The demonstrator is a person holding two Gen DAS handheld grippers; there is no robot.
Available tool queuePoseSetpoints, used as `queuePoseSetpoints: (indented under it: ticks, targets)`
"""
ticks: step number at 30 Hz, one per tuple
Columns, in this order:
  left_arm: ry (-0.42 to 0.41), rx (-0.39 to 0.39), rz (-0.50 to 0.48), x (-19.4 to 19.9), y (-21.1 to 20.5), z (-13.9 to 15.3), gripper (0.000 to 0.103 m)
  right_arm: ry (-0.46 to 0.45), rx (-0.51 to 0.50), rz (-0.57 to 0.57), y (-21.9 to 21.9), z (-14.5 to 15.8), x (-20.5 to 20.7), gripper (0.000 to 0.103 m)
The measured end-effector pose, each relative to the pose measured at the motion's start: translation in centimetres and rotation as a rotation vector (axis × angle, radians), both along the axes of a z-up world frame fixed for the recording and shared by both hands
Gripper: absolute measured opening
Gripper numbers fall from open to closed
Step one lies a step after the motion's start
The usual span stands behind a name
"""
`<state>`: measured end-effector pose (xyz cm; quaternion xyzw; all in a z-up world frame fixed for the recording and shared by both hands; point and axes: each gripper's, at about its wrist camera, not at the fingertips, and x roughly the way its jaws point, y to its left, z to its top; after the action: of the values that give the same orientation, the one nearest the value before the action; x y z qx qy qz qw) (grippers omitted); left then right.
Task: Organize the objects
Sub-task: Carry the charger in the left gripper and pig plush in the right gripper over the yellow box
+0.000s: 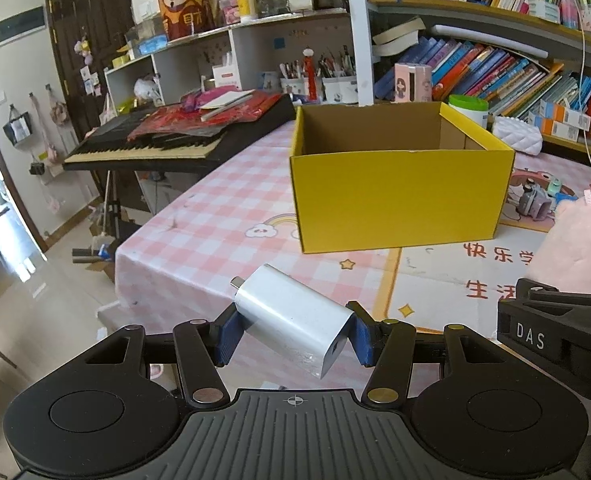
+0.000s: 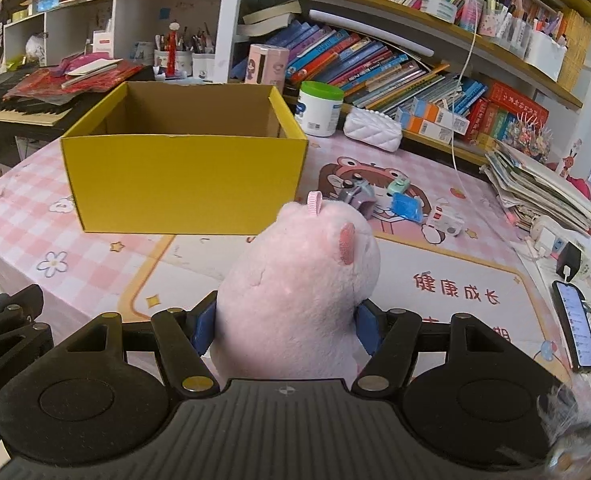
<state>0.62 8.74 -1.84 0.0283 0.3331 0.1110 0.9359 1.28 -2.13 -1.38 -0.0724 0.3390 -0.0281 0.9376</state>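
My left gripper (image 1: 293,338) is shut on a white power adapter (image 1: 291,316), which lies slanted between the blue pads above the table's near edge. An open yellow cardboard box (image 1: 395,196) stands on the table ahead of it and looks empty from here. In the right wrist view my right gripper (image 2: 285,330) is shut on a pink plush toy (image 2: 299,284) with a small ribbon loop on top. The same yellow box (image 2: 183,184) stands ahead and to the left. The plush (image 1: 575,248) and part of the right gripper show at the right edge of the left wrist view.
The table wears a pink checked cloth (image 1: 199,220) with a cartoon mat. Small toys (image 2: 395,200) lie right of the box, a phone (image 2: 575,326) near the right edge, a white tub (image 2: 319,108) and white pouch (image 2: 371,130) behind. A keyboard (image 1: 167,140) stands left, bookshelves behind.
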Motion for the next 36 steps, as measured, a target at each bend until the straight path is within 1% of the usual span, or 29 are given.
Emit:
queuePoseSetpoints:
  ticks: [6,12,18,20,25,29,33,36]
  targets:
    - [-0.013,-0.013,-0.001,-0.6,0.9,0.3,0.054,-0.008,-0.005,0.013,1.1,0.4,-0.7,0.065]
    - [-0.022,-0.028,-0.010,-0.6,0.9,0.4,0.054,-0.020,-0.004,0.022,1.3,0.7,-0.8,0.065]
    - [-0.027,-0.053,-0.014,0.2,1.0,0.5,0.054,-0.036,0.003,0.048,1.4,1.1,-0.3,0.065]
    - [-0.040,-0.050,-0.014,0.6,0.9,0.7,0.054,-0.051,0.006,0.058,1.3,1.3,0.1,0.065]
    - [-0.096,-0.042,-0.006,2.4,0.9,2.0,0.054,-0.107,0.030,0.068,0.9,2.5,2.0,0.065]
    - [-0.165,-0.080,-0.016,4.6,1.2,3.6,0.054,-0.181,0.041,0.075,0.5,4.2,4.4,0.065]
    - [-0.232,-0.067,-0.033,7.3,0.8,5.0,0.054,-0.270,0.048,0.102,0.2,6.1,7.5,0.065]
    - [-0.250,-0.055,-0.035,9.7,0.5,5.5,0.054,-0.322,0.048,0.129,-0.1,7.3,10.2,0.065]
